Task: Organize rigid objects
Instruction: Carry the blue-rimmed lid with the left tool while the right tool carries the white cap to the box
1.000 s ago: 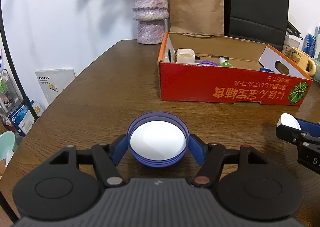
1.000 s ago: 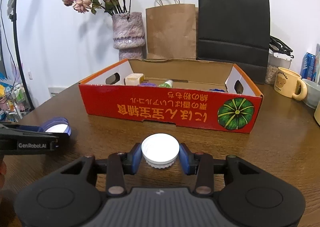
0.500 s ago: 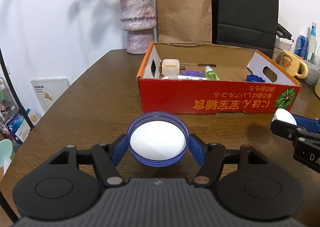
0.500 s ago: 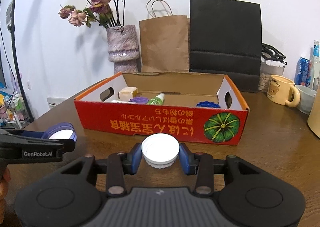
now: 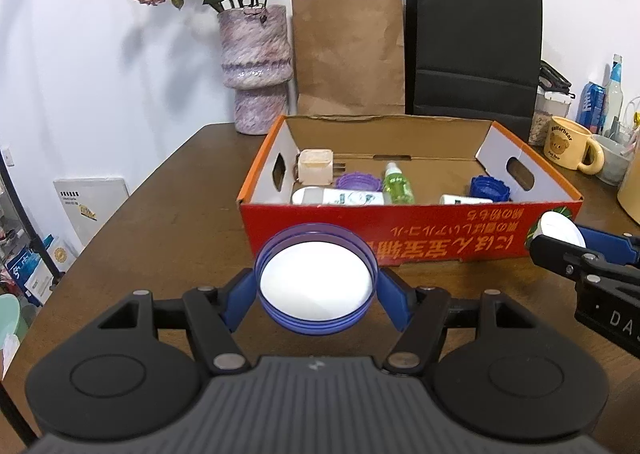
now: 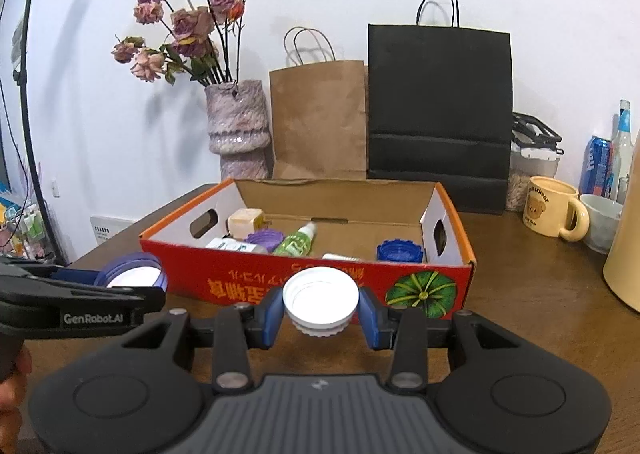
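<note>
A big brown table [image 5: 168, 214] is filling the lower part of both views. A red cardboard box [image 5: 440, 230] is sitting in the middle of the left wrist view, open at the top. Behind it, in the upper part of the frame, a black bag [image 5: 476, 46], a brown paper bag [image 5: 348, 54] and a purple vase [image 5: 256, 66] with dried flowers are standing by the white wall. Inside the box a green bottle [image 5: 397, 184], a purple cap [image 5: 357, 182] and a blue cap [image 5: 489, 187] are lying on the floor of the box. The left gripper [image 5: 316, 286] is sitting low in the middle, and its jaws are squeezing a purple lid [image 5: 316, 278] from both sides, just in front of the box. In the right wrist view the right gripper [image 6: 321, 304] is squeezing a small white cap [image 6: 321, 300] in the lower middle, also in front of the box.
</note>
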Motion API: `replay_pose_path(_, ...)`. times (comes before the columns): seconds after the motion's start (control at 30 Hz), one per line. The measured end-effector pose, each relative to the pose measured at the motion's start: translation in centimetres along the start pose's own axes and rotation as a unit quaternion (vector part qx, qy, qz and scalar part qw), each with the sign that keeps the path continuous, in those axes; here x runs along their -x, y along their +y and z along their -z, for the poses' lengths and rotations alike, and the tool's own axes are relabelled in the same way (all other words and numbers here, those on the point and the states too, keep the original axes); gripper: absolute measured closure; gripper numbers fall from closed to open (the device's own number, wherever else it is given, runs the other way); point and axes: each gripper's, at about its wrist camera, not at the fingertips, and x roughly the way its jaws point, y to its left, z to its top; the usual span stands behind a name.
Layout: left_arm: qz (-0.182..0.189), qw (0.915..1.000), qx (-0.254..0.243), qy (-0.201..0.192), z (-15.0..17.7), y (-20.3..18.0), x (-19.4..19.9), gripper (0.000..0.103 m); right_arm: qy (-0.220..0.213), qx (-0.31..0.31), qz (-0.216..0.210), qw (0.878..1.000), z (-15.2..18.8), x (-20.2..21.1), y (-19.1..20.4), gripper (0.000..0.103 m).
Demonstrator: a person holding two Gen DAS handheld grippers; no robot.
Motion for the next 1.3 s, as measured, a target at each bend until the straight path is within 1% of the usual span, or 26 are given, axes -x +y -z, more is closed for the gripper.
replay_pose_path(0.47,0.007,0.9999,-0.007,-0.013,-2.3,-2.1,-1.0,0.035,-0.013,-0.001,0.004,1.000,-1.7,-1.1,-1.2,0.064)
replay_pose_path(0.87,0.010,0.9996,0.003,-0.028,-4.3,-2.7,-2.5,0.035,-0.027,0.001,0.007,1.000,-3.4,-3.2,-1.9,0.064)
replay_pose_path(1.3,0.010,0.9993,0.012,-0.033,-6.1,-3.1,-4.9,0.035,-0.036,-0.005,0.015,0.999,-4.7,-5.8,-2.5,0.064)
